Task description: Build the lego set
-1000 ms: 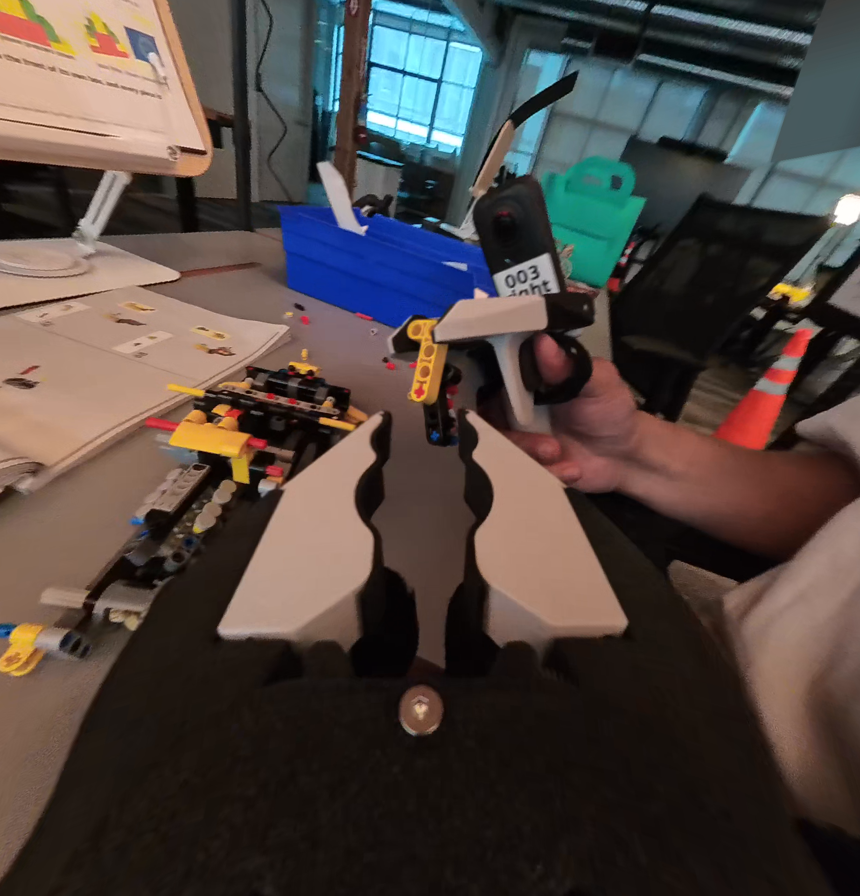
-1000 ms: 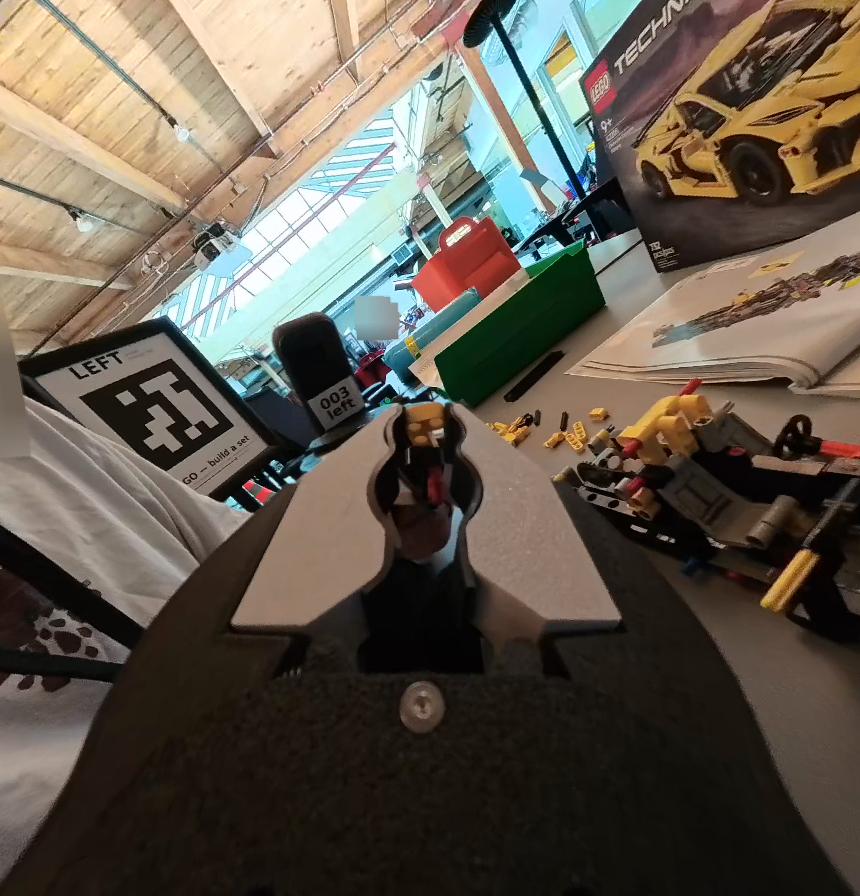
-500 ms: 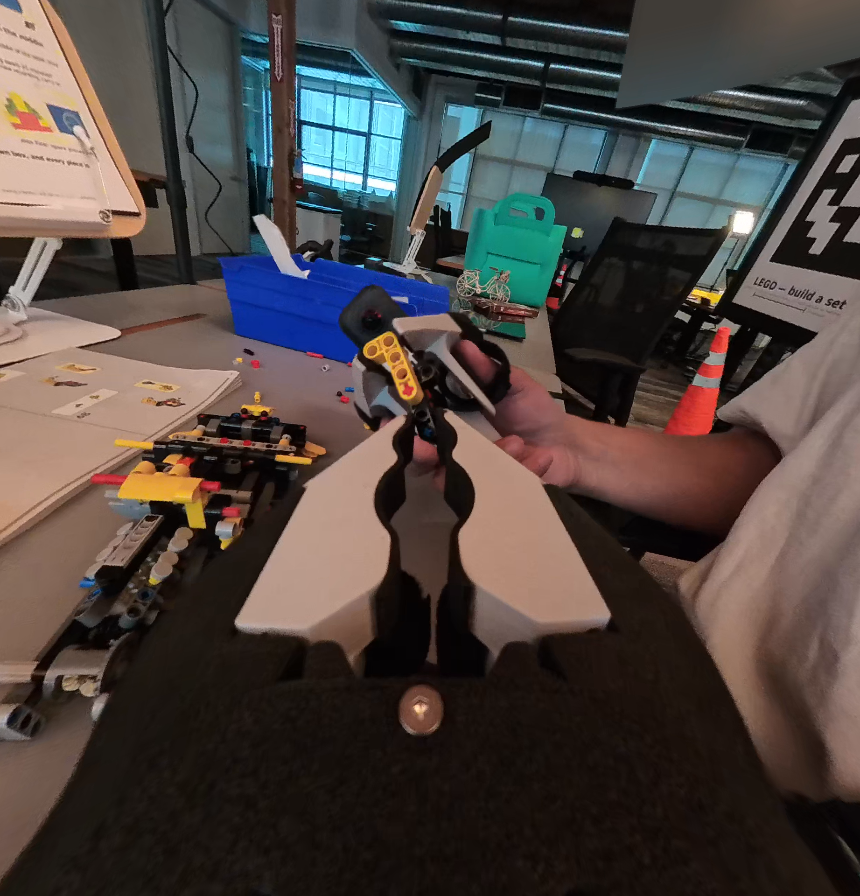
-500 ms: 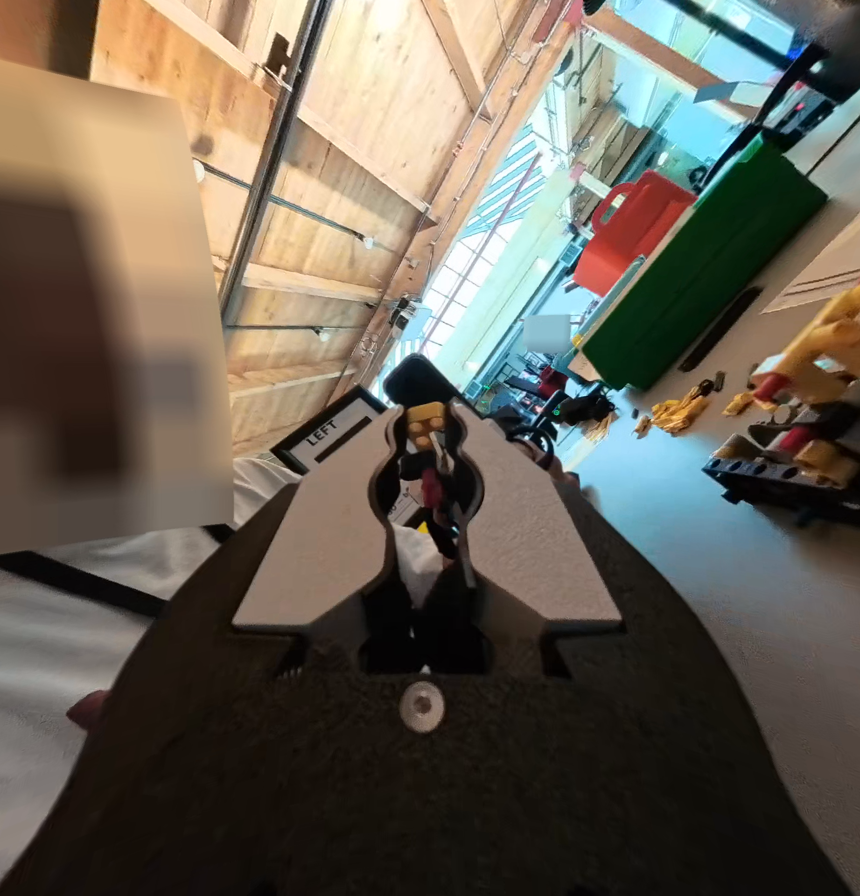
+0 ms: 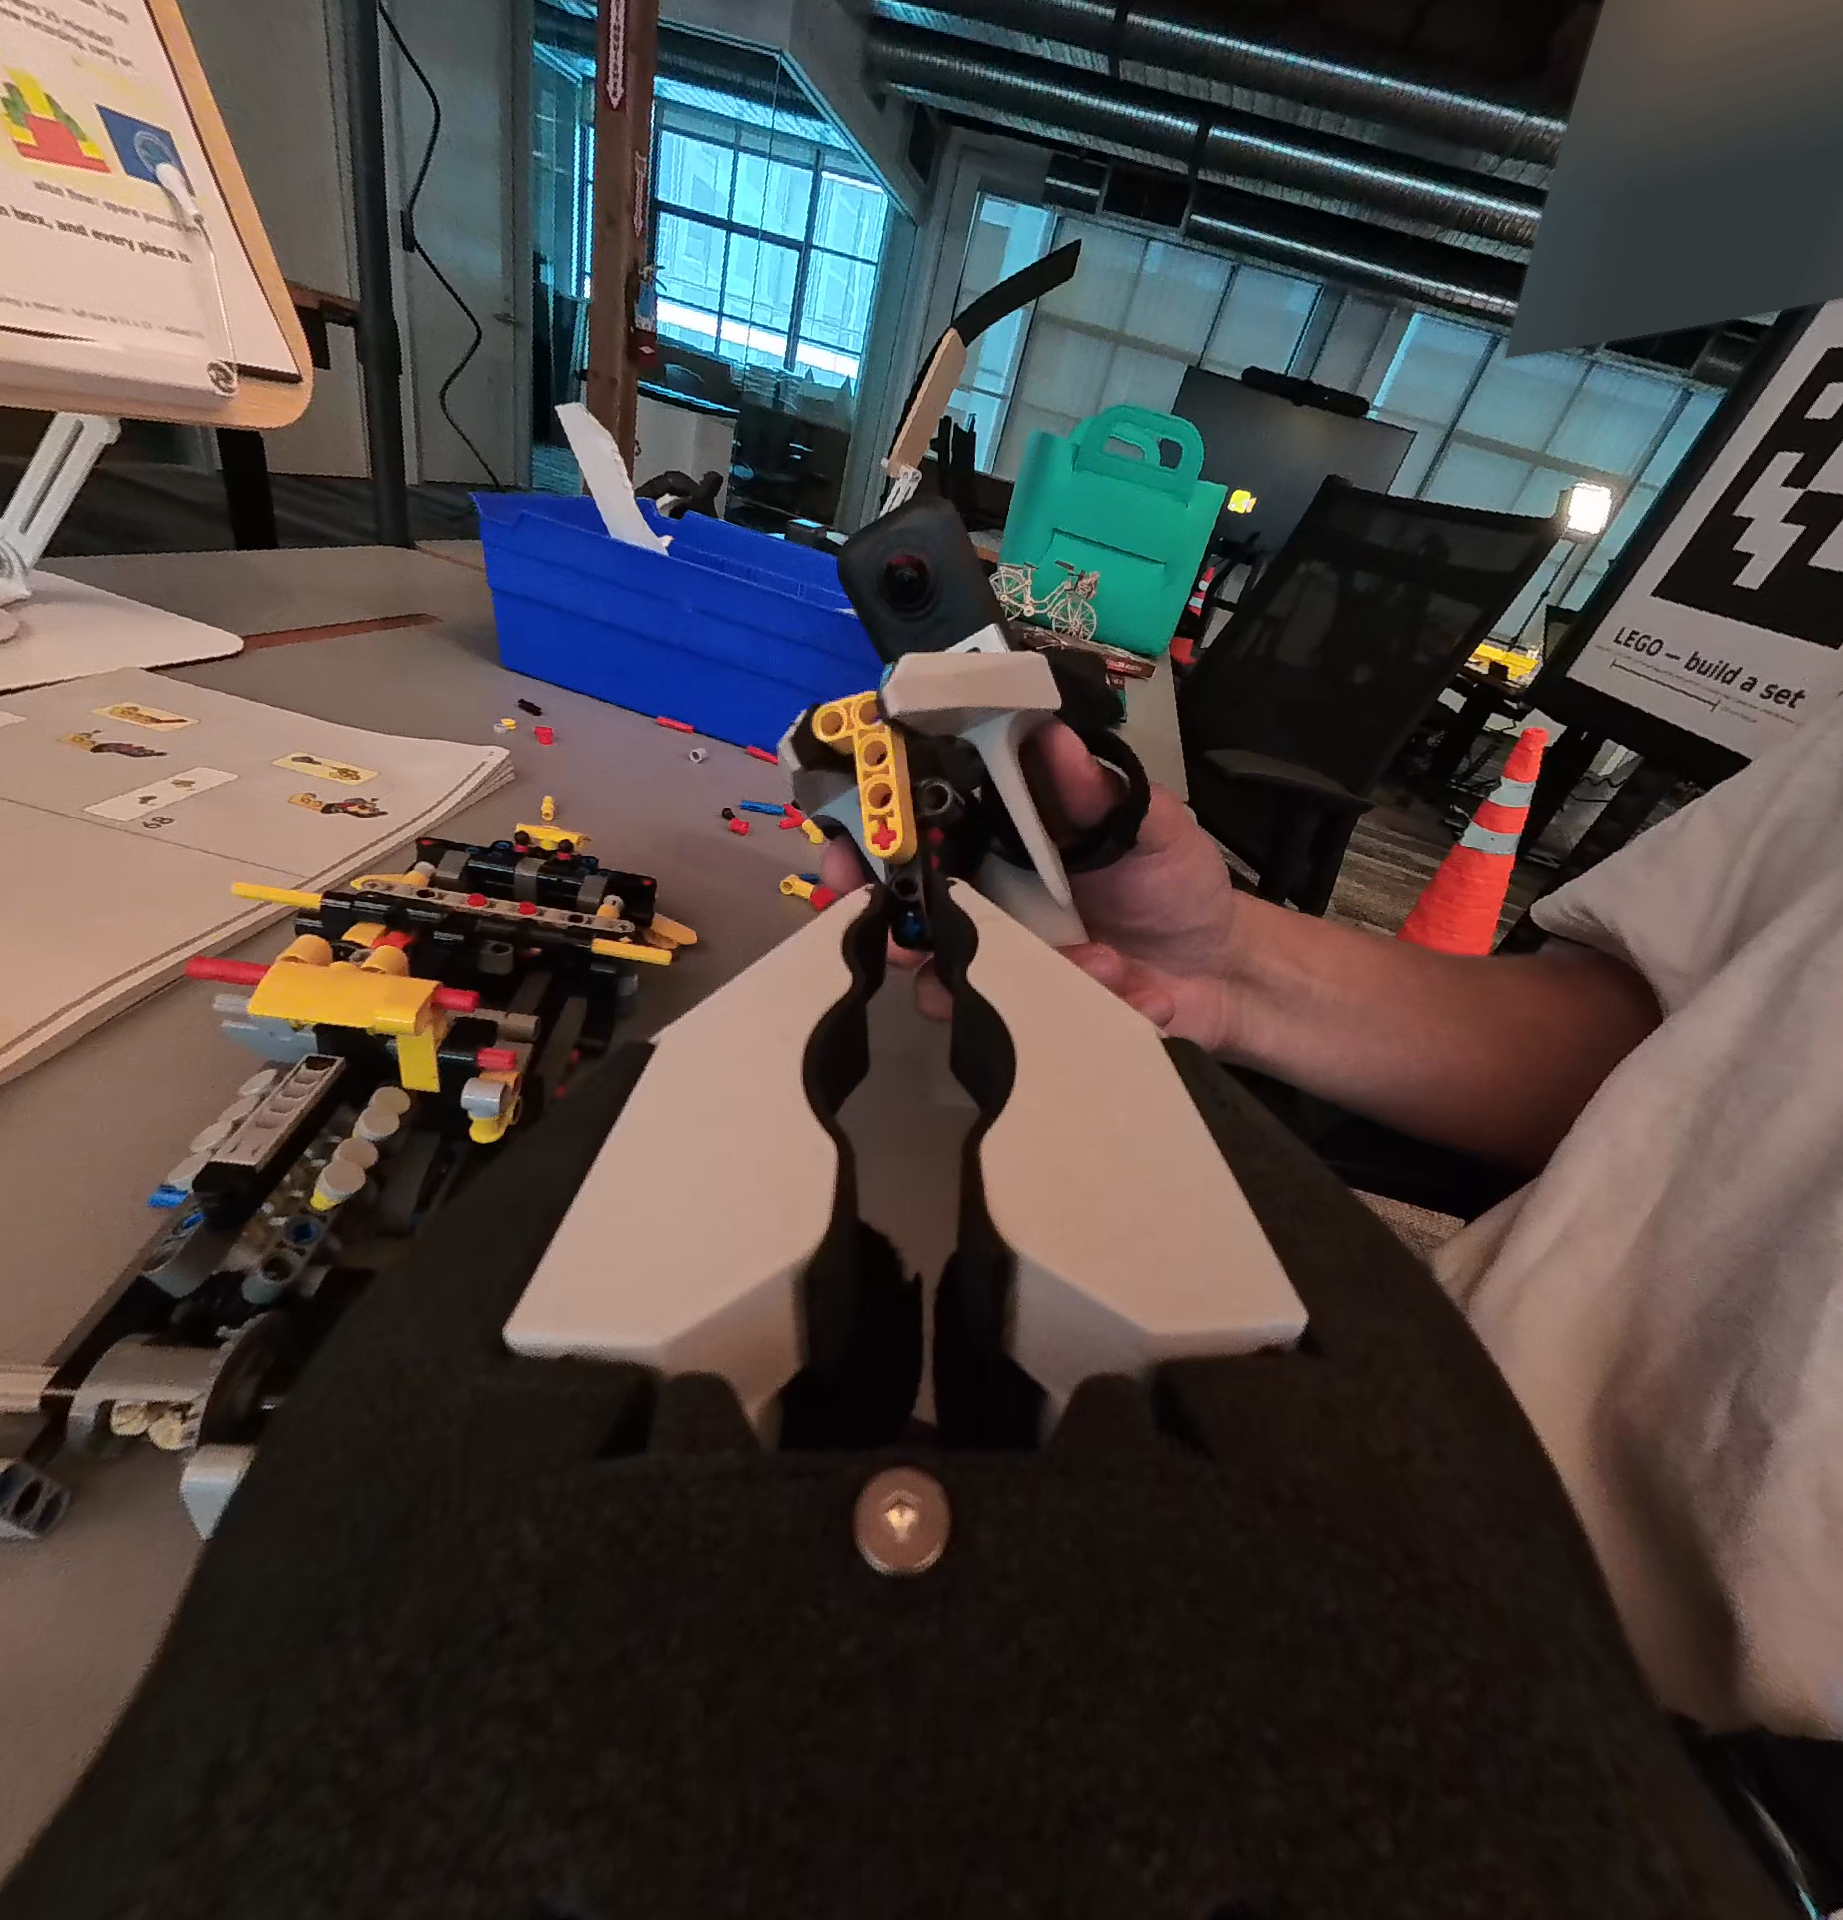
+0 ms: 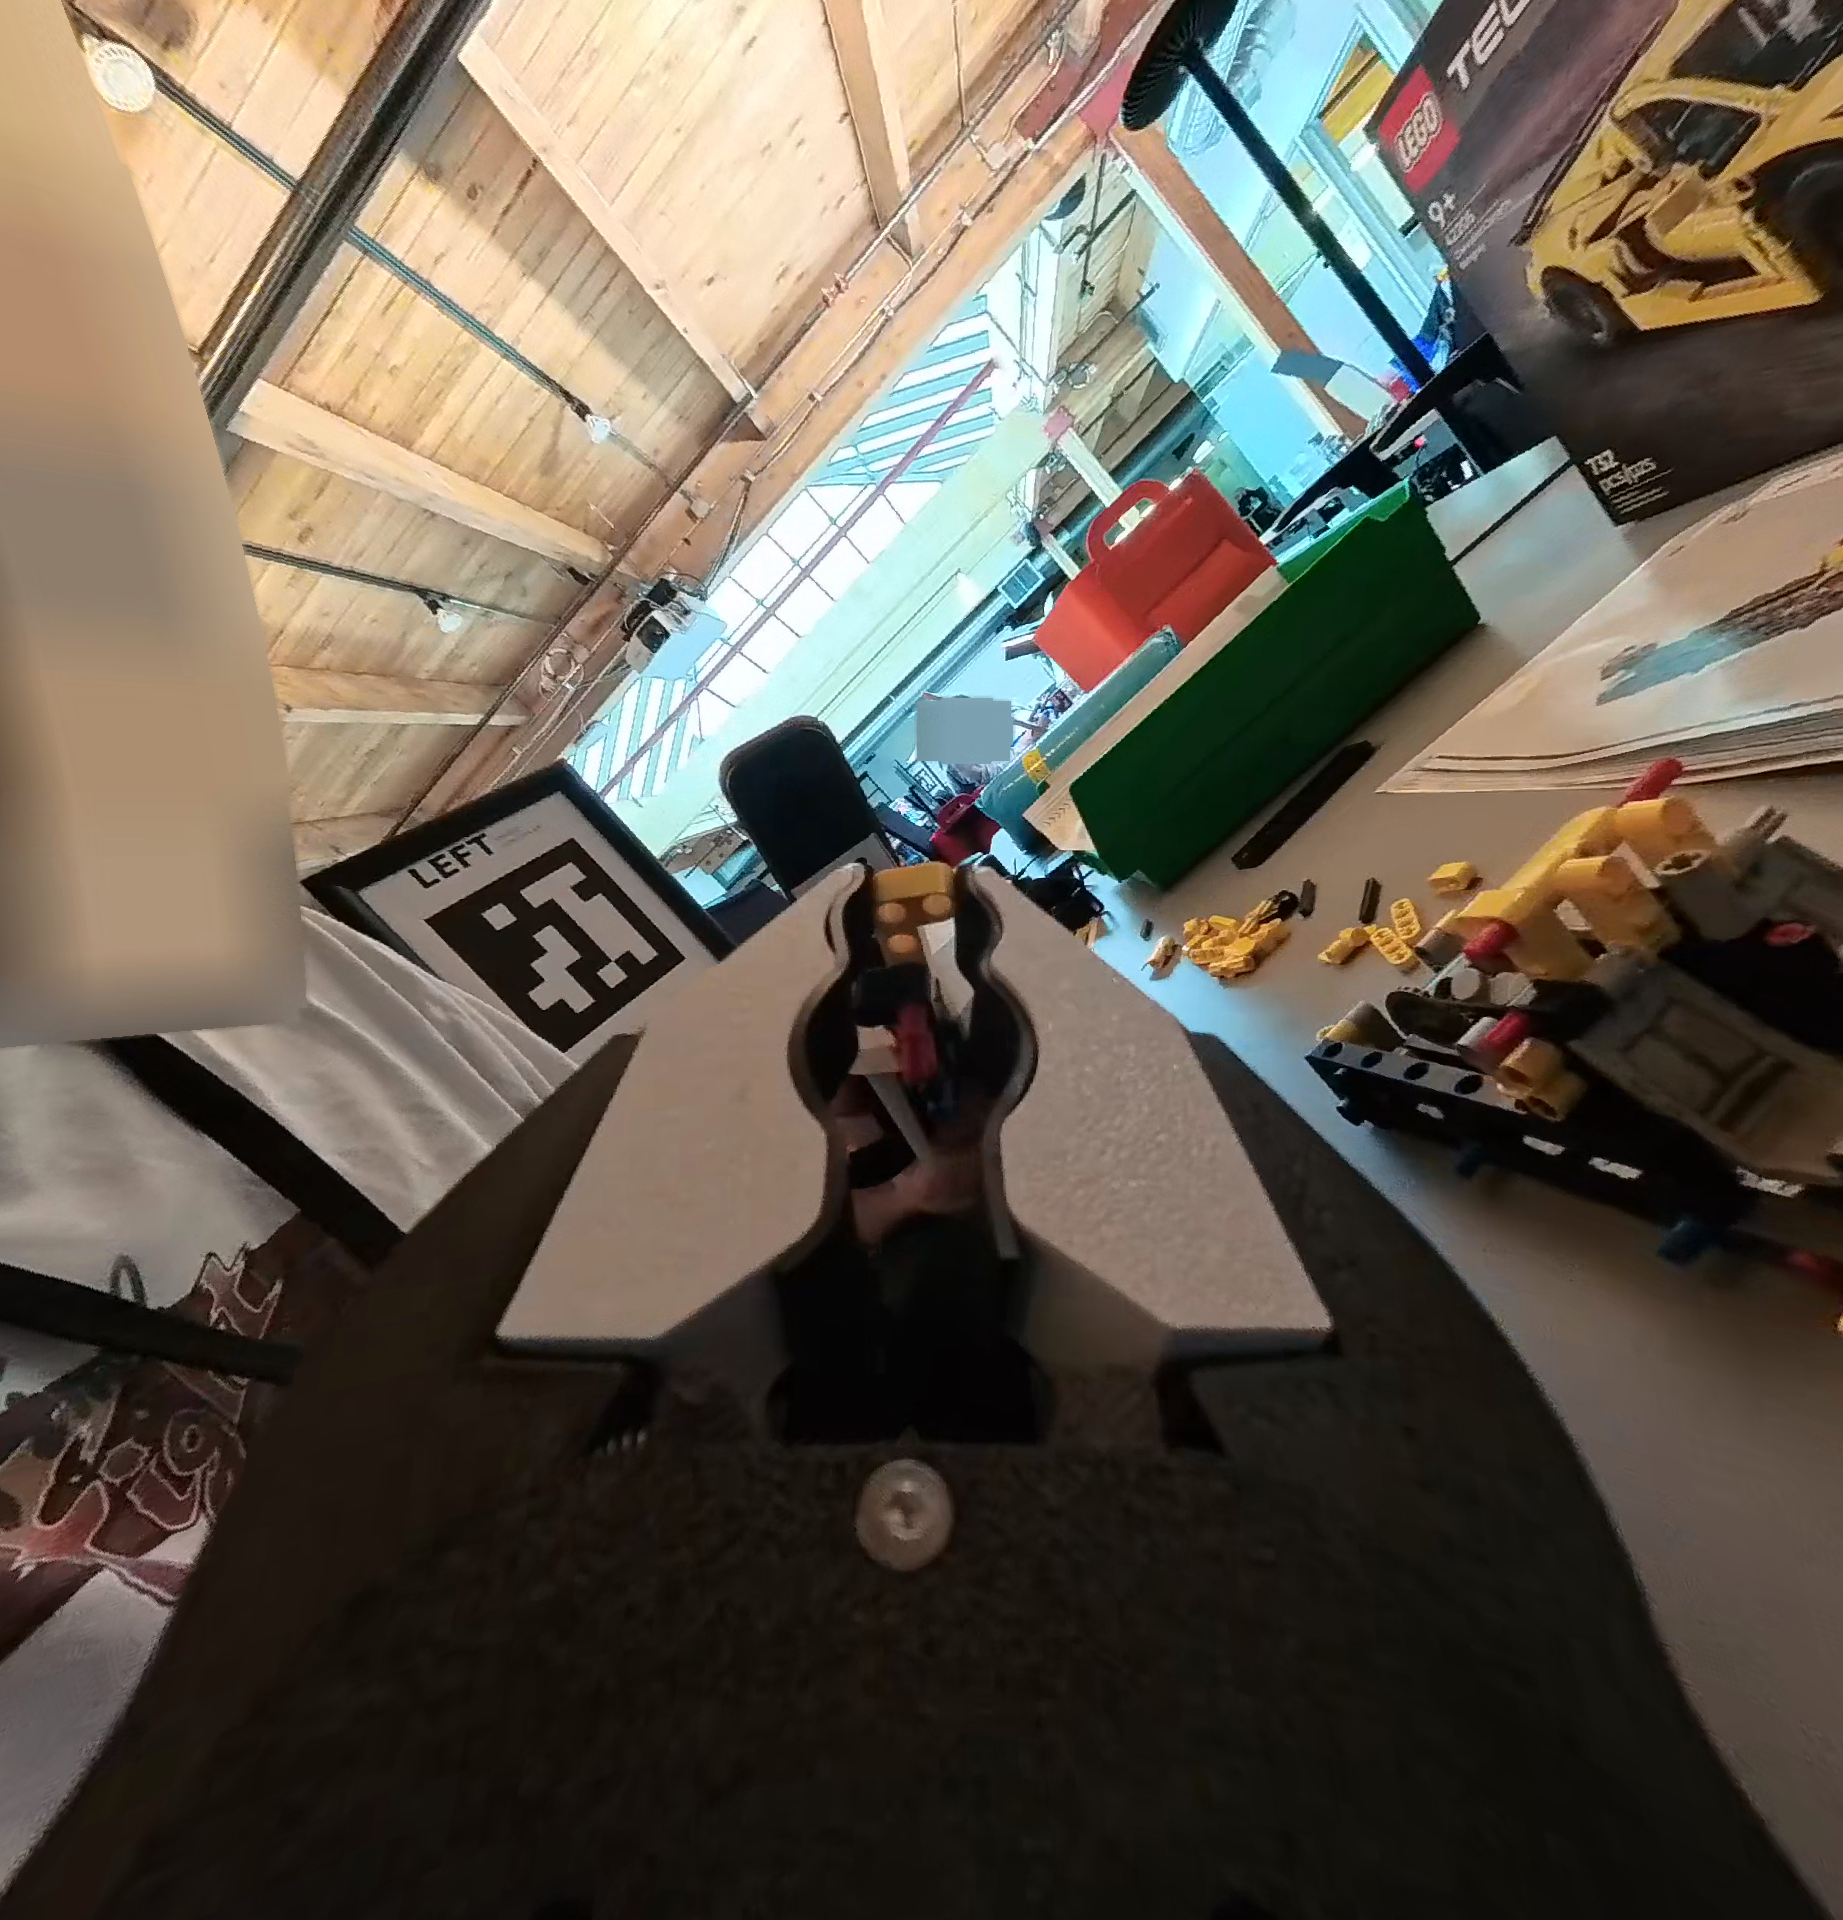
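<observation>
The right gripper is held above the table edge, its fingers closed on the top of a small sub-assembly: a yellow T-shaped Technic beam with black connectors hanging beneath it. From the right wrist view, the yellow beam sits pinched between the tips of that gripper.

The left gripper points directly at the piece from below. Its fingers stand a narrow gap apart, the tips on either side of the lower black end. Whether they actually bear on it cannot be told.

The sub-assembly's long axis runs roughly upright, in line with the left gripper's reach, top end held by the right tool. Judgement: any seating or transfer move depends on this end-to-end alignment.

The partly built car chassis lies on the table to the left, well apart from both tools, beside the open instruction booklet.
</observation>
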`<state>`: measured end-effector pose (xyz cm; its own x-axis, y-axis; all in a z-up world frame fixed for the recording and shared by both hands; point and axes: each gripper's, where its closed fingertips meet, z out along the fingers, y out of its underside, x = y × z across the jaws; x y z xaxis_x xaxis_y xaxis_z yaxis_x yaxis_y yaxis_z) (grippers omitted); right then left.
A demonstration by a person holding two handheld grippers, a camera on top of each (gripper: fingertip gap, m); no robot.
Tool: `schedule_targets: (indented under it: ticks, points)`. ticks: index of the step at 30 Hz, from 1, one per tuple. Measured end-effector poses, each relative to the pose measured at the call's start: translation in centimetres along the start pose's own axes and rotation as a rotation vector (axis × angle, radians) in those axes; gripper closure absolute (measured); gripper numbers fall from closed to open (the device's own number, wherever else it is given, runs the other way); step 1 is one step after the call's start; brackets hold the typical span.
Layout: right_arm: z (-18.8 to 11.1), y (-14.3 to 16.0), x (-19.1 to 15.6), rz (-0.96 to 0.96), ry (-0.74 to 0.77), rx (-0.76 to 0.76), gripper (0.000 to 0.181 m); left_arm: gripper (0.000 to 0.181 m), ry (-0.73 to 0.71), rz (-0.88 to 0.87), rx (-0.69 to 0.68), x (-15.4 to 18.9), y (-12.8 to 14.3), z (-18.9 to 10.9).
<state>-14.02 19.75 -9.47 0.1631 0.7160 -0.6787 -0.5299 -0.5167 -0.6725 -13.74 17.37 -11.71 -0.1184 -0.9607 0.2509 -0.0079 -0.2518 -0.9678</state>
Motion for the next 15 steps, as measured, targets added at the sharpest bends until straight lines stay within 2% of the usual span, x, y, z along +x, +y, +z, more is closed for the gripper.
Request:
schedule_targets:
  ticks: [4,7,9,15]
  points:
    - [0.0,-0.1,0.1,-0.010,0.009,0.003,0.167,0.173,-0.005,-0.003,0.002,-0.1,0.0,0.0]
    - [0.0,-0.3,-0.2,-0.097,0.031,0.009,0.164,0.174,-0.013,-0.018,0.031,-0.4,-0.5,-0.3]
    - [-0.4,-0.7,-0.2,-0.143,0.051,0.012,0.153,0.174,-0.023,-0.069,0.068,-1.0,-1.0,-0.7]
    - [0.5,0.3,0.4,-0.123,0.081,-0.029,0.153,0.174,0.025,-0.225,0.125,-1.5,-1.7,-1.1]
